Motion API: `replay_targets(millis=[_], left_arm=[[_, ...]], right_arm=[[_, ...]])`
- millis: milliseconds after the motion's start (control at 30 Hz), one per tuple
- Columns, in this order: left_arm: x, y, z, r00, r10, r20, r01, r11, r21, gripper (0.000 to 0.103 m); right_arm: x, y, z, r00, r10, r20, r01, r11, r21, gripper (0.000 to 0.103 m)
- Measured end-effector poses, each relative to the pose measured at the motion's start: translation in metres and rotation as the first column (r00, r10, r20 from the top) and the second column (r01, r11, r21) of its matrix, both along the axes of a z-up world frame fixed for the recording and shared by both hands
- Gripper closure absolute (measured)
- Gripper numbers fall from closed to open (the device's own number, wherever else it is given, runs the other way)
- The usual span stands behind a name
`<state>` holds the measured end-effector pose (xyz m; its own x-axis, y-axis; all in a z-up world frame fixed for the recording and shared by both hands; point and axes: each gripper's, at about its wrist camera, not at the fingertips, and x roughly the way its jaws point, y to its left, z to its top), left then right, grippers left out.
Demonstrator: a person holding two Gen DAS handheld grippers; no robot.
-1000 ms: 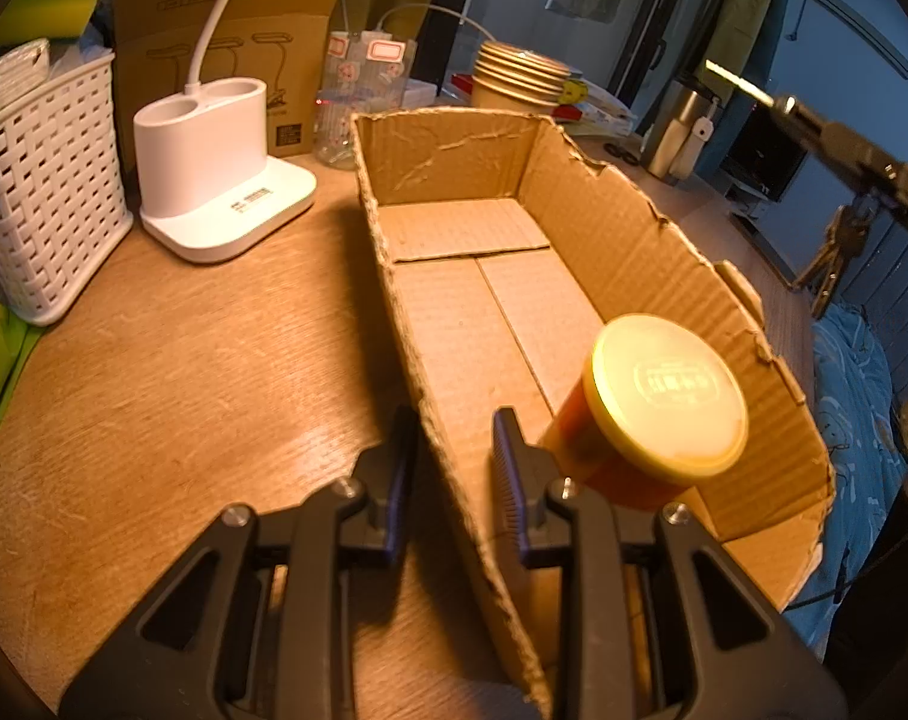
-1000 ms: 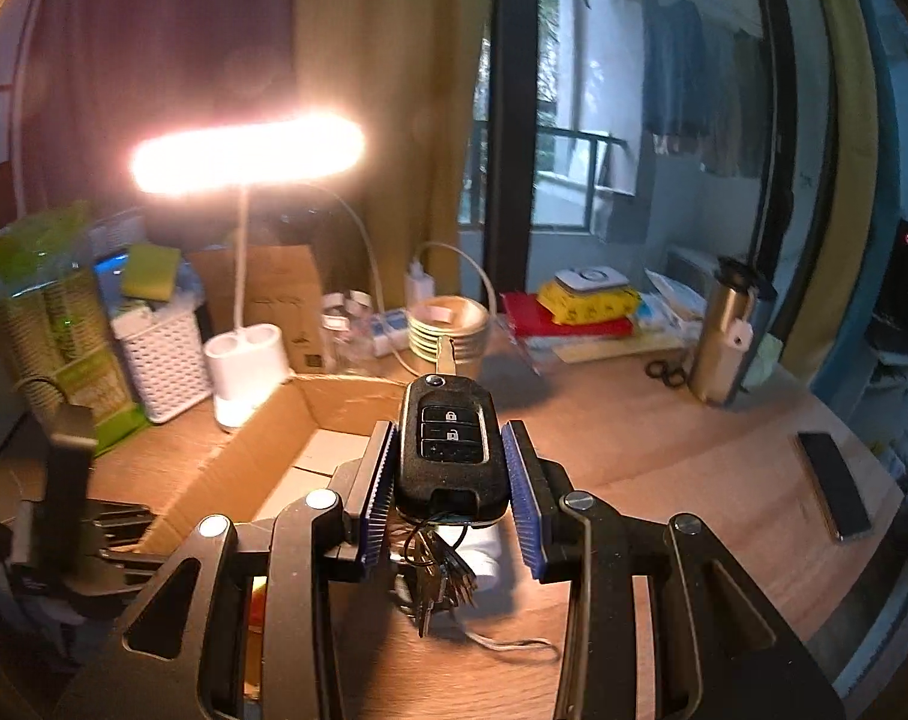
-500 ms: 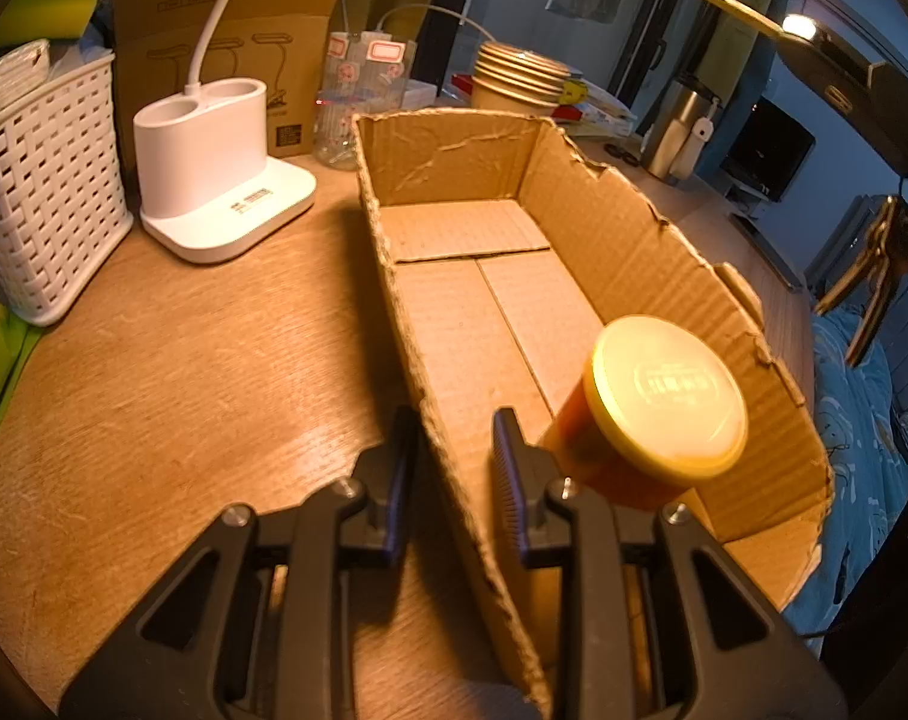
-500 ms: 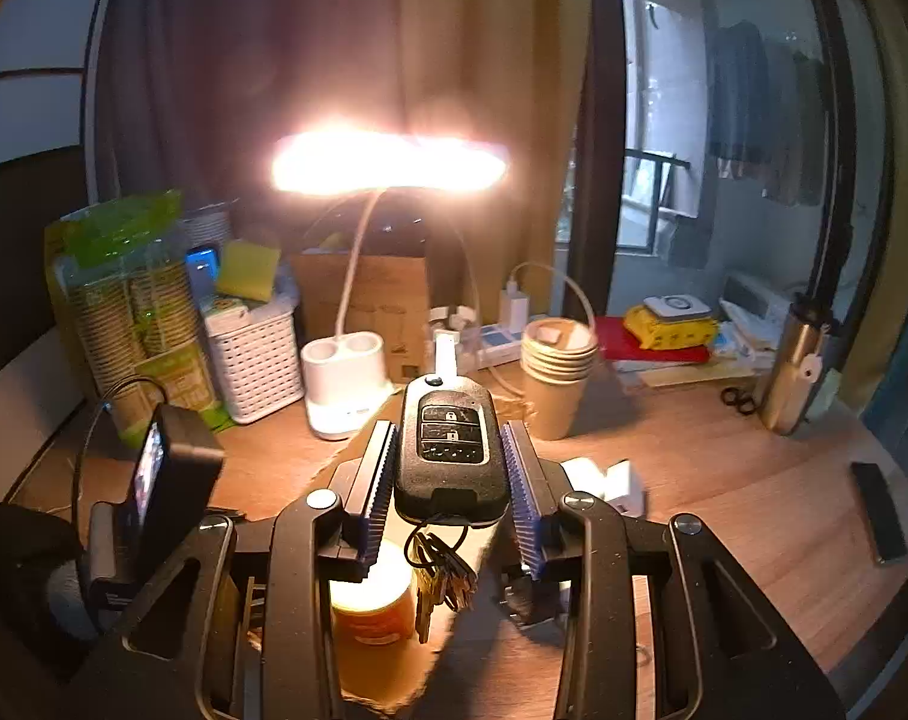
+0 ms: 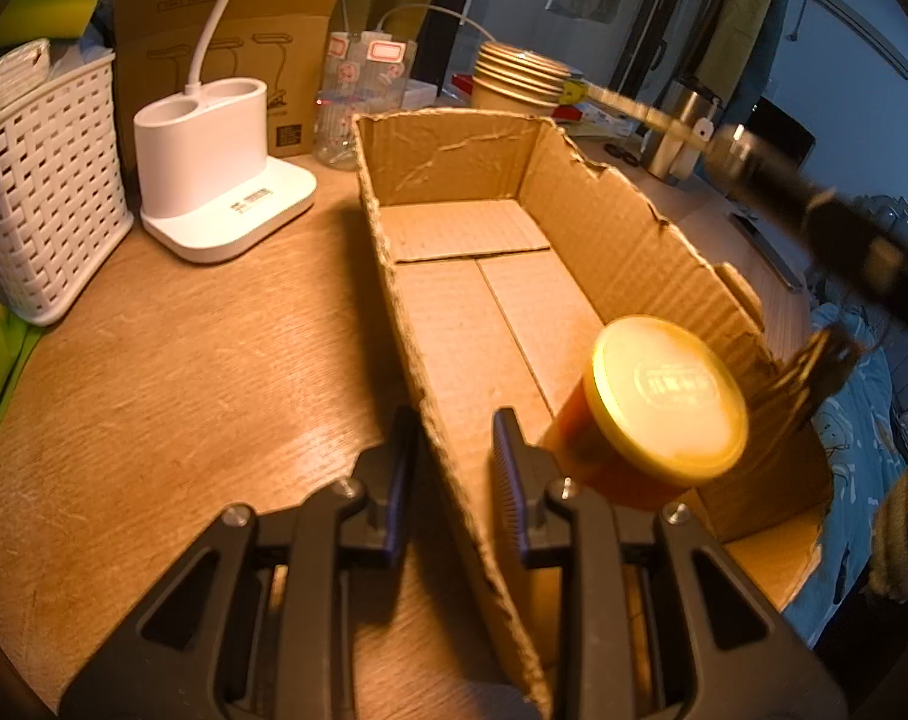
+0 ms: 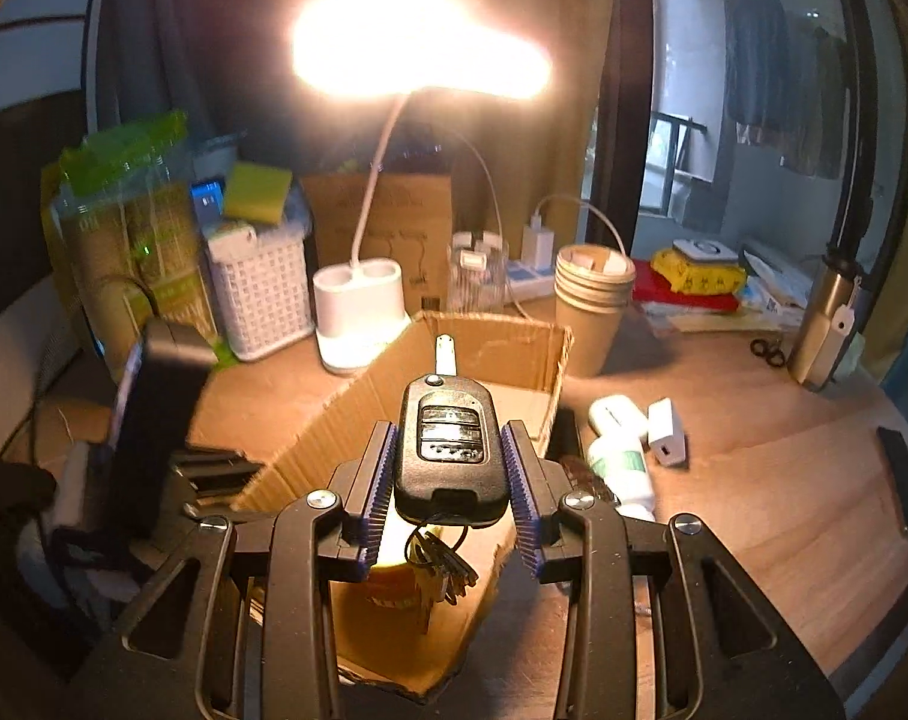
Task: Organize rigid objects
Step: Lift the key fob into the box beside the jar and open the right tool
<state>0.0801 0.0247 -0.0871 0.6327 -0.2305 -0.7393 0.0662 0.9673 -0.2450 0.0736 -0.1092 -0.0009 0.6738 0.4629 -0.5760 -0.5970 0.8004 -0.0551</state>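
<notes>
My right gripper (image 6: 450,468) is shut on a black car key fob (image 6: 450,450) with its blade out and a bunch of keys (image 6: 441,564) hanging below. It holds the fob above the near end of the open cardboard box (image 6: 496,348). An orange jar with a yellow lid (image 5: 664,396) stands in the box's near right corner. My left gripper (image 5: 450,468) straddles the box's left wall (image 5: 405,312), its fingers close on either side. The fob and keys (image 5: 814,372) show blurred at the right of the left wrist view.
On the wooden desk stand a white lamp base (image 5: 213,168), a white woven basket (image 5: 39,180), a stack of paper cups (image 6: 592,306), a steel tumbler (image 6: 826,324), a white tube (image 6: 619,456), a white charger (image 6: 667,435), scissors (image 6: 766,351) and a dark phone (image 6: 904,480).
My right gripper has carried the key fob down and over the near end of the box, above the jar. The left gripper and the box have stayed still.
</notes>
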Motion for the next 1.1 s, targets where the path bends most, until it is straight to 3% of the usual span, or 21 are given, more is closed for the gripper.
replay_targets(millis=[333,767,1000,1100], left_arm=[[0.0,0.0,0.0,1.0,0.0,0.0,0.0,1.0,0.0,0.076],[0.0,-0.001,0.0,1.0,-0.001,0.001,0.001,1.0,0.0,0.076],[0.0,-0.002,0.0,1.0,-0.001,0.001,0.001,1.0,-0.001,0.076],[0.0,-0.002,0.0,1.0,-0.001,0.001,0.001,1.0,-0.002,0.076]], right_arm=[[0.009,-0.004,-0.027,0.999,-0.033,-0.041,0.03,0.998,-0.053,0.065],[0.003,0.003,-0.037,0.999,-0.036,0.027,0.04,0.986,-0.164,0.065],[0.004,0.001,-0.037,1.0,-0.01,-0.027,0.007,0.992,-0.123,0.064],[0.003,0.001,-0.036,0.999,-0.003,-0.042,-0.002,0.994,-0.106,0.056]])
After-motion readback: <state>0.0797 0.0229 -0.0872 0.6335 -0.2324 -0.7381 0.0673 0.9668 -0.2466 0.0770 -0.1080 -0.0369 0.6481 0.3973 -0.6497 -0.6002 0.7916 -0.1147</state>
